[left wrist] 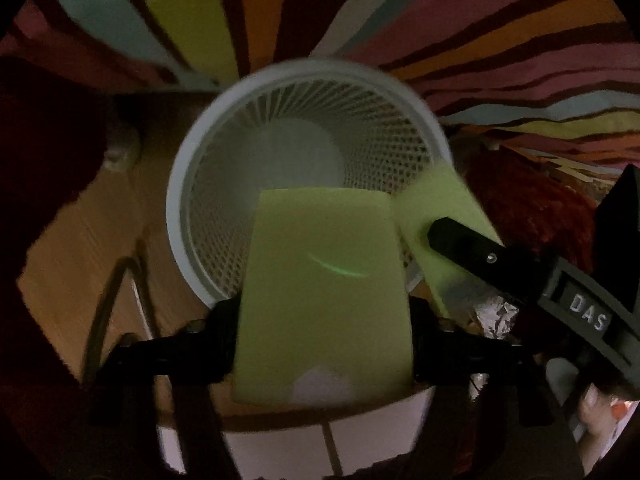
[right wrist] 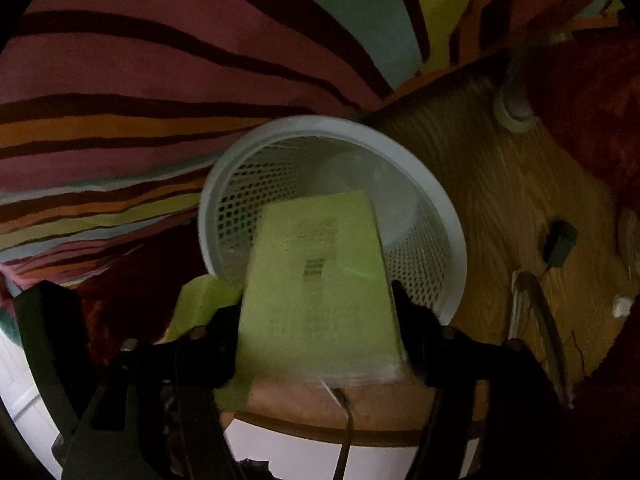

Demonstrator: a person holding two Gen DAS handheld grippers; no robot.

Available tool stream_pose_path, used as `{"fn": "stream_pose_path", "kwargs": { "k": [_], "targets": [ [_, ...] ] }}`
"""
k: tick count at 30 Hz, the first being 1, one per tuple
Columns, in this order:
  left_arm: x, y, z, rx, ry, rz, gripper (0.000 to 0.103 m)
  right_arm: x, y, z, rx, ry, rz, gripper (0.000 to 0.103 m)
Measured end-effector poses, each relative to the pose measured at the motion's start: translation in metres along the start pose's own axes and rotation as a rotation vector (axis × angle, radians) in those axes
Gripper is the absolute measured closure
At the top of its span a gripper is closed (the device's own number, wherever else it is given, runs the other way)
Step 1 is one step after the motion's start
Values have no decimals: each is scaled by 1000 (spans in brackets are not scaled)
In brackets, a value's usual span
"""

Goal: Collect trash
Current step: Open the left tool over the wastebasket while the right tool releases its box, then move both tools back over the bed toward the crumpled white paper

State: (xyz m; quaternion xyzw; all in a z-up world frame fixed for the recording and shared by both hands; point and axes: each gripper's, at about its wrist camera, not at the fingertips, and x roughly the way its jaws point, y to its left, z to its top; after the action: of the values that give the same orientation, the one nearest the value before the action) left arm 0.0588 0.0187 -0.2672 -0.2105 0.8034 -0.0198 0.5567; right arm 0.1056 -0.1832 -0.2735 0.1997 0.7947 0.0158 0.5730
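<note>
The striped rug (left wrist: 500,40) of many colours — pink, orange, green, pale blue between dark bands — covers the far part of the floor in both views. Nearer to the cameras lies the wooden floor (right wrist: 508,200), and a dark red shaggy mat (left wrist: 532,208) is beside it.

On the wooden floor, at the edge of the rug, stands the white round plastic mesh wastebasket (left wrist: 180,208). Both views look down into its open mouth.

The left tool (left wrist: 324,320) is clenched on a light green flat cardboard box (left wrist: 320,280); the black fingers press on its two sides. The far end of this box is over the near rim of the wastebasket.

The right tool (right wrist: 320,340) grips a second light green cardboard box with printed text and a barcode (right wrist: 320,272) in the same manner, and this box also reaches over the rim, above the inside of the wastebasket. In the left view the second box is just beside the first one, at its right.

A small crumpled piece of silver foil (left wrist: 496,316) shows between the two tools — where it rests, I cannot tell.
</note>
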Motion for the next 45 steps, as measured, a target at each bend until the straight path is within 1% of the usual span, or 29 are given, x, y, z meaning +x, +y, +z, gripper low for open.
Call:
{"fn": "stream_pose_path", "kwargs": {
  "k": [1, 2, 4, 8, 13, 21, 24, 29, 32, 36, 39, 40, 43, 45],
  "targets": [
    [1, 2, 0, -8, 3, 20, 16, 2, -1, 2, 11, 8, -11, 14],
    [1, 3, 0, -12, -8, 37, 16, 2, -3, 2, 21, 8, -26, 13],
    [-1, 6, 3, -28, -29, 41, 16, 1, -5, 2, 31, 3, -34, 13],
    [-2, 8, 5, -41, -41, 46, 16, 2, -9, 1, 53, 3, -38, 12],
    [-4, 1, 5, -20, -58, 60, 16, 3, -9, 2, 72, 1, -33, 12],
    [-17, 6, 1, -15, -100, 68, 16, 0, -11, -3, 64, -22, -24, 12],
    [-25, 6, 0, -13, -137, 86, 16, -5, -9, -6, 57, -36, -17, 12],
    [-42, 4, -6, 2, -207, 86, 16, -16, -1, -12, 8, -69, -9, 12],
    [-53, 2, -11, 13, -245, 89, 16, -27, 5, -16, -24, -113, -11, 12],
    [-71, 0, -20, 28, -299, 87, 16, -47, 11, -24, -64, -196, -23, 12],
    [-84, -2, -27, 46, -342, 86, 16, -64, 15, -33, -99, -251, -3, 12],
    [-90, -3, -30, 54, -360, 88, 16, -69, 17, -36, -111, -269, -3, 9],
    [-104, -7, -37, 81, -418, 100, 16, -90, 25, -45, -159, -360, -17, 8],
    [-114, -10, -42, 102, -459, 117, 16, -101, 28, -51, -181, -406, -23, 8]
  ]
}}
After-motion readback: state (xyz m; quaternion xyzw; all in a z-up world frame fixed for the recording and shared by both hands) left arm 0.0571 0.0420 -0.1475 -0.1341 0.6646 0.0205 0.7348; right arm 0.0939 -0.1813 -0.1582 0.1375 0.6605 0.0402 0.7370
